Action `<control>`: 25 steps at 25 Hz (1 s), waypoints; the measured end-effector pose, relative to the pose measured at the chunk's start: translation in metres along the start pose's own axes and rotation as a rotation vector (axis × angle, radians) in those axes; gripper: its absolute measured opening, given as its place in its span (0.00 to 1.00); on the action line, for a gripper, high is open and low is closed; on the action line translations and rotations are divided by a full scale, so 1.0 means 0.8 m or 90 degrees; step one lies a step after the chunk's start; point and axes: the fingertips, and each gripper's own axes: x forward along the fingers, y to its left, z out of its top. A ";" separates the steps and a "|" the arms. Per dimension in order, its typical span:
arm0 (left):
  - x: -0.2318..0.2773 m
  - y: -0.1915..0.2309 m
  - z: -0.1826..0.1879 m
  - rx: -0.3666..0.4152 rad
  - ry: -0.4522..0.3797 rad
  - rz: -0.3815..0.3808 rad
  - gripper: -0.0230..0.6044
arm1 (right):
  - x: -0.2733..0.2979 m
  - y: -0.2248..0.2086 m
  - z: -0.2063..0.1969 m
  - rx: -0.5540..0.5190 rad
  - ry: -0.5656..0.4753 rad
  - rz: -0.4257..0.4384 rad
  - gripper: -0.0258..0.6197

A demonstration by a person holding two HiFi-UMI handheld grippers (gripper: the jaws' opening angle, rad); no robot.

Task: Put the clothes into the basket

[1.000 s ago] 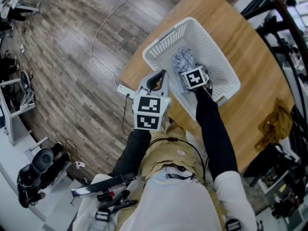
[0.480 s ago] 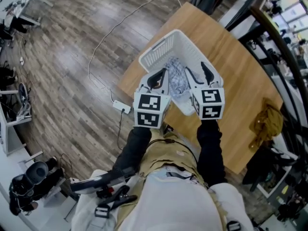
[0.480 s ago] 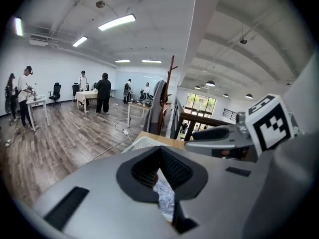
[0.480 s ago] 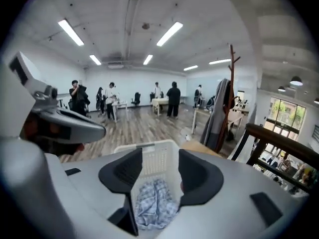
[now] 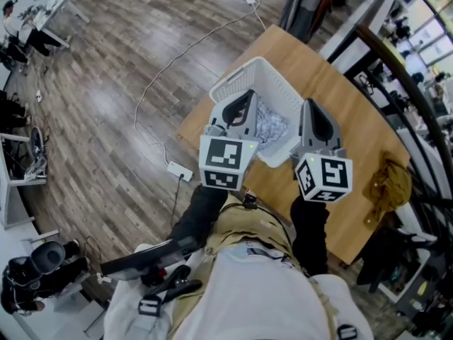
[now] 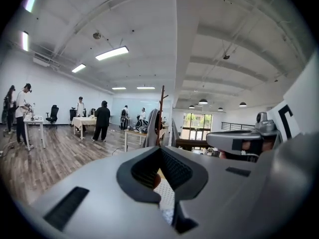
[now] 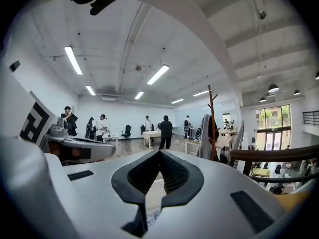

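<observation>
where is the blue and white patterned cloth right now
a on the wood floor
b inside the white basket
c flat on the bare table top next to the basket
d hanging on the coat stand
b: in the head view the patterned cloth lies within the walls of the white basket, which stands on the wooden table.
</observation>
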 end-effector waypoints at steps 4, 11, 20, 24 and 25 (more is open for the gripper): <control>-0.012 -0.009 0.040 0.019 -0.062 -0.004 0.04 | -0.010 0.003 0.033 -0.008 -0.052 0.005 0.08; -0.026 -0.018 0.065 0.043 -0.097 0.003 0.04 | -0.027 0.005 0.062 -0.029 -0.093 0.004 0.07; -0.037 -0.017 0.070 0.049 -0.104 0.009 0.04 | -0.033 0.013 0.073 -0.030 -0.111 0.009 0.07; -0.040 -0.013 0.070 0.045 -0.104 0.012 0.04 | -0.033 0.015 0.074 -0.030 -0.113 0.011 0.07; -0.040 -0.013 0.070 0.044 -0.103 0.012 0.04 | -0.032 0.014 0.074 -0.030 -0.113 0.012 0.07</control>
